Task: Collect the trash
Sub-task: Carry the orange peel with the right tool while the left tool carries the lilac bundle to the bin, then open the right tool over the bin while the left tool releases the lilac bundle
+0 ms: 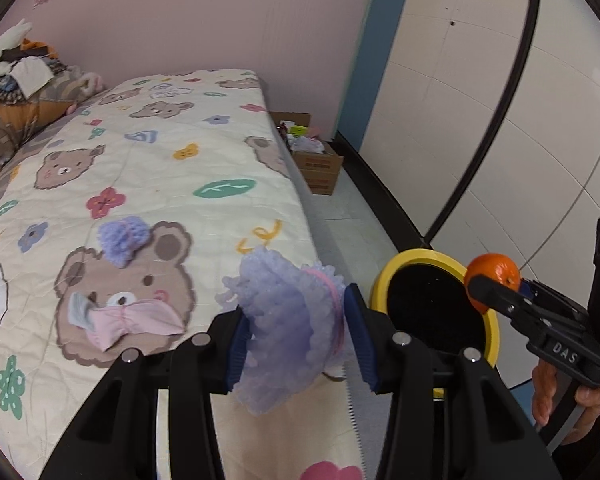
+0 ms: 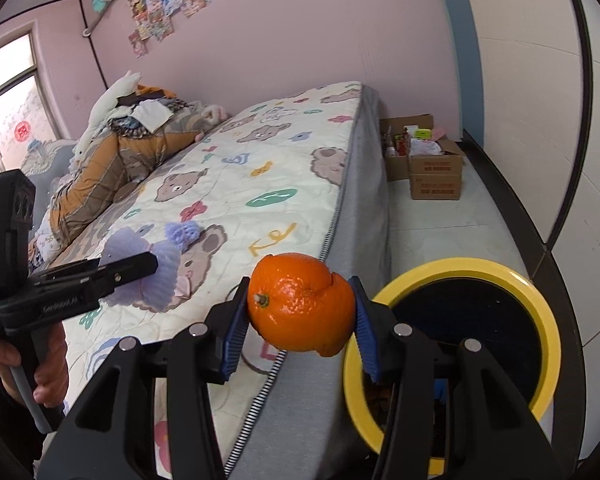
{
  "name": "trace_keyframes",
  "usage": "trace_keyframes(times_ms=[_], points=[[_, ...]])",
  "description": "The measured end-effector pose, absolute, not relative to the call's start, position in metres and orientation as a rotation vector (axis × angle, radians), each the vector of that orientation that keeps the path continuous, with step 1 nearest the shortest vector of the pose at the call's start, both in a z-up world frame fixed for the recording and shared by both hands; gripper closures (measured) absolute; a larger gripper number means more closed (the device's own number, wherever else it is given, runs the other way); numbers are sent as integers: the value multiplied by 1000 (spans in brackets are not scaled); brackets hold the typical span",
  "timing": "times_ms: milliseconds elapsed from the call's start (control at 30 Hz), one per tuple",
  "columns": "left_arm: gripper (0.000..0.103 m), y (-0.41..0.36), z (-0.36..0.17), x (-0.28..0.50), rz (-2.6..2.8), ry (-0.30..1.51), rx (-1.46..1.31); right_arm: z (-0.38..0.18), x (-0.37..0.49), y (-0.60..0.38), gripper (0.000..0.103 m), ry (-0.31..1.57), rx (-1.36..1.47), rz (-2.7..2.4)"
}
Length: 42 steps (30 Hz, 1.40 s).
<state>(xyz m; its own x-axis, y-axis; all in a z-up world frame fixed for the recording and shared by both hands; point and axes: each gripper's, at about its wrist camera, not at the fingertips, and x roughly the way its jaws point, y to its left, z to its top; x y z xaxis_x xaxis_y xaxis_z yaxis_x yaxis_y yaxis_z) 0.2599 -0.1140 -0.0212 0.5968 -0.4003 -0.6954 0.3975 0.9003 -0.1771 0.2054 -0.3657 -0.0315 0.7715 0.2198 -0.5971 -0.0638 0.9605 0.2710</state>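
Observation:
My left gripper (image 1: 296, 332) is shut on a lilac foam fruit net (image 1: 284, 320), held above the bed's edge; the same net (image 2: 140, 276) shows in the right wrist view. My right gripper (image 2: 300, 316) is shut on an orange (image 2: 302, 302) with a split peel, also seen in the left wrist view as the orange (image 1: 492, 276). A yellow-rimmed trash bin (image 2: 540, 308) with a black inside stands on the floor beside the bed, just right of both grippers; its rim (image 1: 412, 256) is behind the left gripper. On the bedspread lie a purple knitted bow (image 1: 126, 236) and a pink bow-like piece (image 1: 132, 320).
The bed (image 1: 160, 152) with a bear-print quilt fills the left. A heap of clothes and plush toys (image 2: 120, 140) lies at its far end. Cardboard boxes (image 2: 432, 168) stand on the floor against the pink wall. A white wall with black trim (image 1: 500, 100) runs along the right.

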Motion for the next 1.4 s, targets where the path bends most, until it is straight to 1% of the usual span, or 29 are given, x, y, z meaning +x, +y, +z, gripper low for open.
trace_keyframes(times_ms=[333, 767, 1400], points=[[60, -178, -25, 252, -539, 793, 40, -37, 201, -422, 58, 670, 290, 58], [60, -249, -48, 253, -630, 812, 94, -57, 194, -482, 58, 693, 336, -44], [59, -283, -91, 256, -637, 900, 96, -95, 208, -514, 57, 779, 407, -134]])
